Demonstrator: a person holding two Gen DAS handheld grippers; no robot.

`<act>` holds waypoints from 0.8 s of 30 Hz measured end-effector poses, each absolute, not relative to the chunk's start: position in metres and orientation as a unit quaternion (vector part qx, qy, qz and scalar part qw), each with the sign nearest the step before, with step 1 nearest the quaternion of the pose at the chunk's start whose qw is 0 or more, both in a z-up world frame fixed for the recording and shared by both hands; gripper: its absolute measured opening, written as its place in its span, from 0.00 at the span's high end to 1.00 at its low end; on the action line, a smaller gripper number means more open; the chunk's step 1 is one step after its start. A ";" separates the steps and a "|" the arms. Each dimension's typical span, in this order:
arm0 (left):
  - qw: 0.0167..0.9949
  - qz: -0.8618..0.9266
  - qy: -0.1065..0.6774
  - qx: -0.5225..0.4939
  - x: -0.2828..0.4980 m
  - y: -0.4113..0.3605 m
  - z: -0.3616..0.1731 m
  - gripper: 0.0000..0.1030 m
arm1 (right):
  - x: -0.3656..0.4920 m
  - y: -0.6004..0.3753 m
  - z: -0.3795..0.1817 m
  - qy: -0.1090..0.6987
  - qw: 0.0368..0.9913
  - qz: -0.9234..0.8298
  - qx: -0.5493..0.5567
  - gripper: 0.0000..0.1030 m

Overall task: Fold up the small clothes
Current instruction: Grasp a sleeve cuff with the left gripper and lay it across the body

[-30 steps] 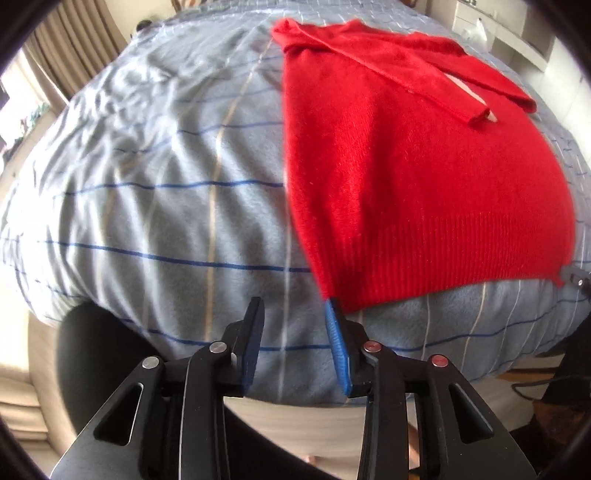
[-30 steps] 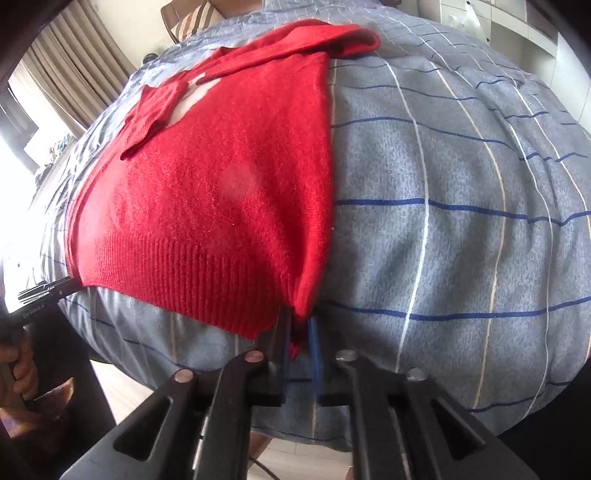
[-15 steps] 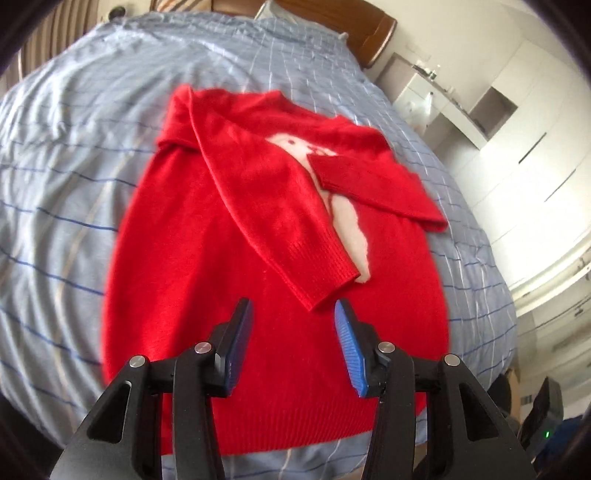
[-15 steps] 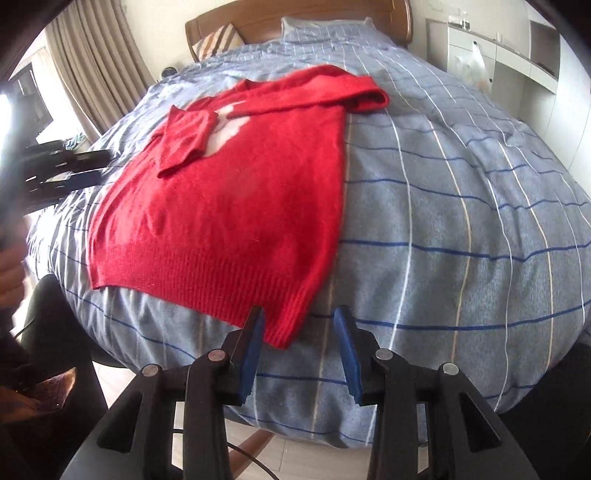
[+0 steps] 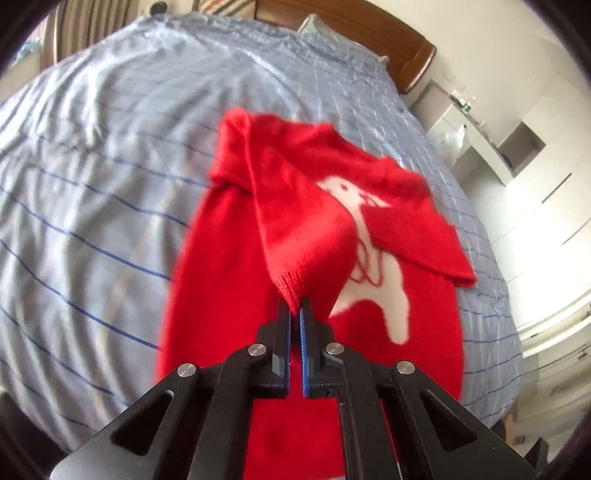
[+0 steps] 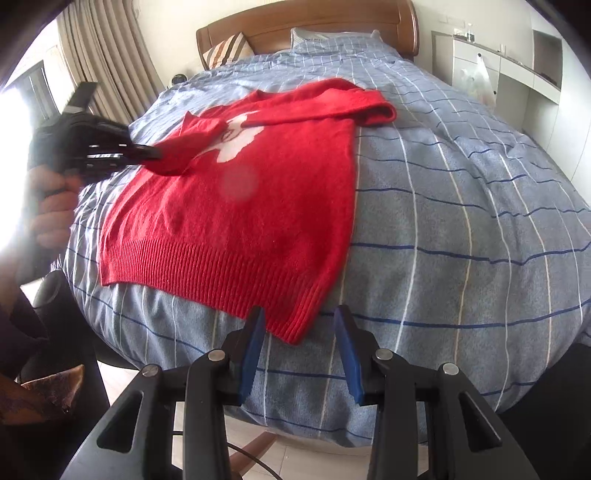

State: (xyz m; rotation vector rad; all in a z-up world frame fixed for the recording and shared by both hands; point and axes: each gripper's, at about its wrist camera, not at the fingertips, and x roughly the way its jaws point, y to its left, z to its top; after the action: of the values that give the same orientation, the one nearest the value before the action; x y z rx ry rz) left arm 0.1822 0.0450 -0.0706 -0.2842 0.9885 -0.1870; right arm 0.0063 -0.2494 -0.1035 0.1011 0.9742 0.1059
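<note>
A red knit sweater [image 6: 251, 199] with a white animal figure lies flat on the bed, hem toward me. My left gripper [image 5: 294, 308] is shut on the ribbed cuff of one sleeve [image 5: 295, 229] and holds it lifted over the sweater's chest [image 5: 373, 291]. It also shows in the right wrist view [image 6: 147, 152], gripping that cuff at the left. The other sleeve [image 6: 325, 107] lies folded across the top. My right gripper [image 6: 299, 325] is open and empty at the hem's near right corner.
The bed has a blue-grey checked cover [image 6: 461, 206] and a wooden headboard [image 6: 306, 18] with pillows. Curtains [image 6: 107, 62] hang at the left. White cabinets [image 6: 517, 85] stand at the right. A dark chair [image 6: 59, 325] stands by the bed's near edge.
My left gripper moved up from the hem corner over the sweater and shut on the sleeve cuff, lifting it. My right gripper let go of the hem corner and drew back, open.
</note>
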 end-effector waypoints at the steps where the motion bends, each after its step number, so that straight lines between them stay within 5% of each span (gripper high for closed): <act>1: 0.875 -0.069 0.465 -0.115 0.184 0.063 -0.062 0.98 | 0.006 -0.250 -0.104 0.467 0.881 0.051 0.050 0.62; 11: 0.856 0.187 0.482 0.026 0.275 0.240 -0.075 0.98 | 0.013 -0.236 -0.109 0.476 0.877 0.062 0.025 0.62; 24: 0.801 0.285 0.525 0.035 0.280 0.303 -0.143 0.98 | 0.018 -0.242 -0.099 0.481 0.875 0.047 0.000 0.62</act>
State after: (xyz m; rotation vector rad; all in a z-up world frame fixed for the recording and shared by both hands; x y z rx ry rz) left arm 0.2799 0.3032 -0.1426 0.0746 1.1250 0.6114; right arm 0.0176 -0.2417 -0.0995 0.0010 1.0049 0.0990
